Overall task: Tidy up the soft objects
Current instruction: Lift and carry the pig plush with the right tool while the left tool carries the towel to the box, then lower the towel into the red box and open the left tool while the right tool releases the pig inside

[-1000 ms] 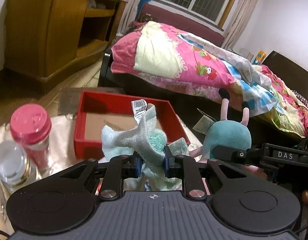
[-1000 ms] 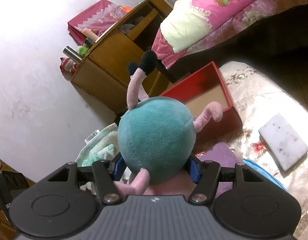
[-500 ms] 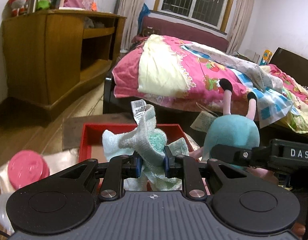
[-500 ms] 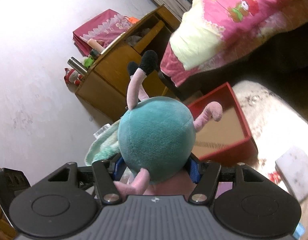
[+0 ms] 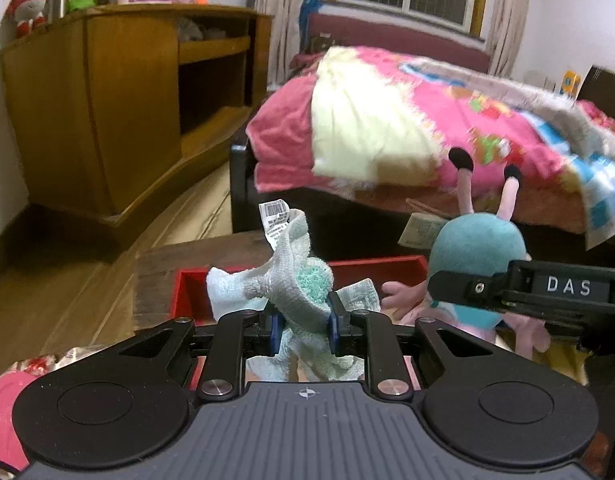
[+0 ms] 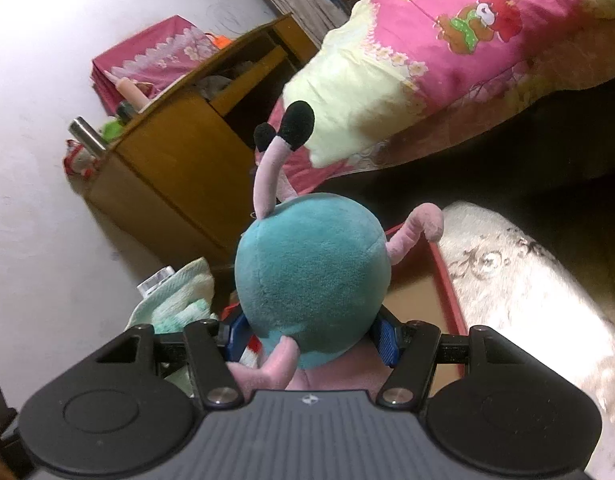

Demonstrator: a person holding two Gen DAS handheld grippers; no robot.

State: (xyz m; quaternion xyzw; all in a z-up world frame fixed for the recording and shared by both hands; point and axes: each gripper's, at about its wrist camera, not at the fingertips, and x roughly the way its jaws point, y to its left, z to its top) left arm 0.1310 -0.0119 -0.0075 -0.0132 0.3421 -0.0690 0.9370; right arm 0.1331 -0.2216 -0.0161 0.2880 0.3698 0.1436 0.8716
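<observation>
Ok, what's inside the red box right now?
Only part shows. In the right wrist view the red box has a bare brown floor beside the plush. The plush and towel, each clamped in a gripper, hide the rest, so I cannot tell.

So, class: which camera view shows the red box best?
The left wrist view: the red box shows its far rim and a left wall behind the towel. In the right wrist view the plush toy hides all but one side rim and some floor.
</observation>
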